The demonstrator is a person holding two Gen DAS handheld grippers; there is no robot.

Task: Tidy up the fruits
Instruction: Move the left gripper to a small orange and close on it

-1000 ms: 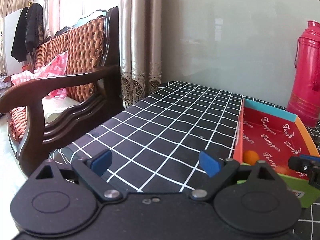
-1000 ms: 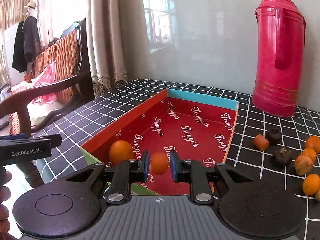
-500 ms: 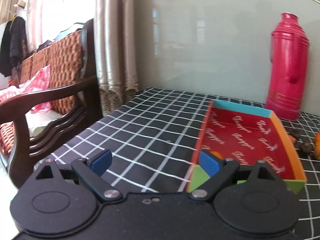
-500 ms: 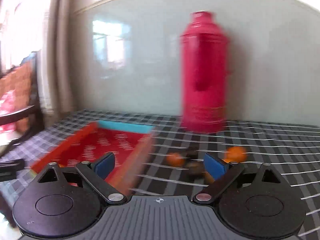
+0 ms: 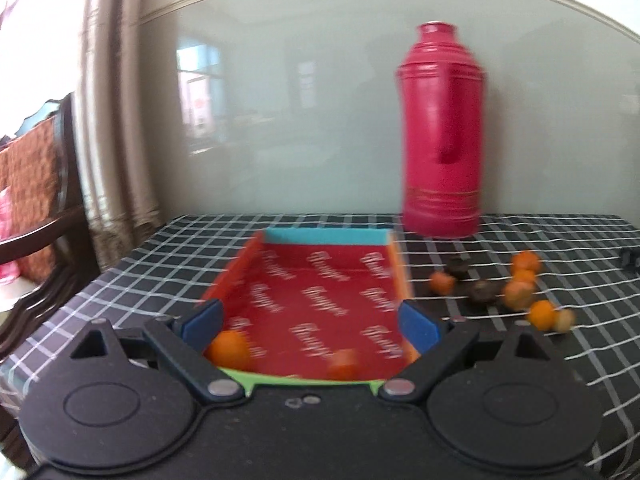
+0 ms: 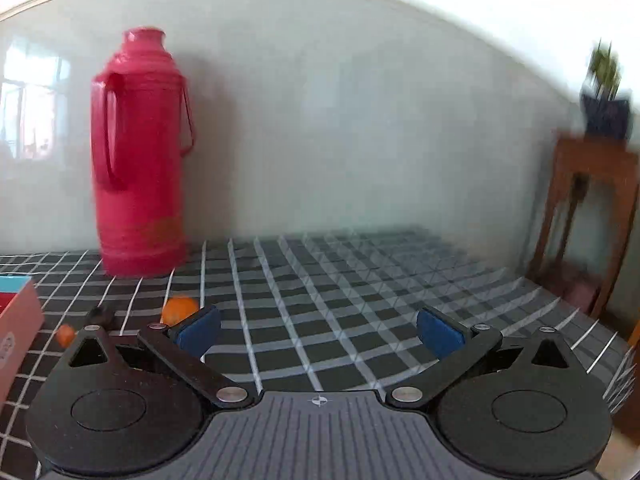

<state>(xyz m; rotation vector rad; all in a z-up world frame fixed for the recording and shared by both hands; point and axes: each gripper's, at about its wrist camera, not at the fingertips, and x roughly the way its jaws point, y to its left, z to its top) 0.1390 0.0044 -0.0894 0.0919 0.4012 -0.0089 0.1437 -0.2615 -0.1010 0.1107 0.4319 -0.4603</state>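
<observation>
Left gripper [image 5: 311,322] hung over the near end of the shallow red cardboard tray with orange walls and a blue far wall [image 5: 326,236]. Its blue-padded fingers [image 5: 202,319] were spread wide with nothing between them. The view was blurred.

Two small round orange fruits lay inside the tray at its near end: one in the near-left corner [image 5: 229,351], just beside the left finger pad, and one nearer the middle of the near wall [image 5: 343,363]. The tray sat on the bench covered in black cloth with a white grid [image 5: 168,256].

Right of the tray, a loose cluster of fruit lay on the cloth: several orange pieces [image 5: 520,295] and two dark, wrinkled round ones [image 5: 482,292], close together but outside the tray. A tall pink-red plastic thermos flask with a side handle [image 5: 440,132] stood upright at the far edge, beyond the tray's far-right corner.

Right gripper [image 6: 319,330] pointed over bare checked cloth, to the right of the flask. Its fingers [image 6: 440,336] were likewise wide apart and held nothing. One orange fruit [image 6: 180,309] sat just beyond its left finger; a smaller orange piece [image 6: 66,334] lay further left, near the tray's corner [image 6: 18,316].

A wooden side table with a potted plant [image 6: 592,184] stood at far right. Part of a dark wooden settee with a woven back [image 5: 36,184] was seen at the left.
</observation>
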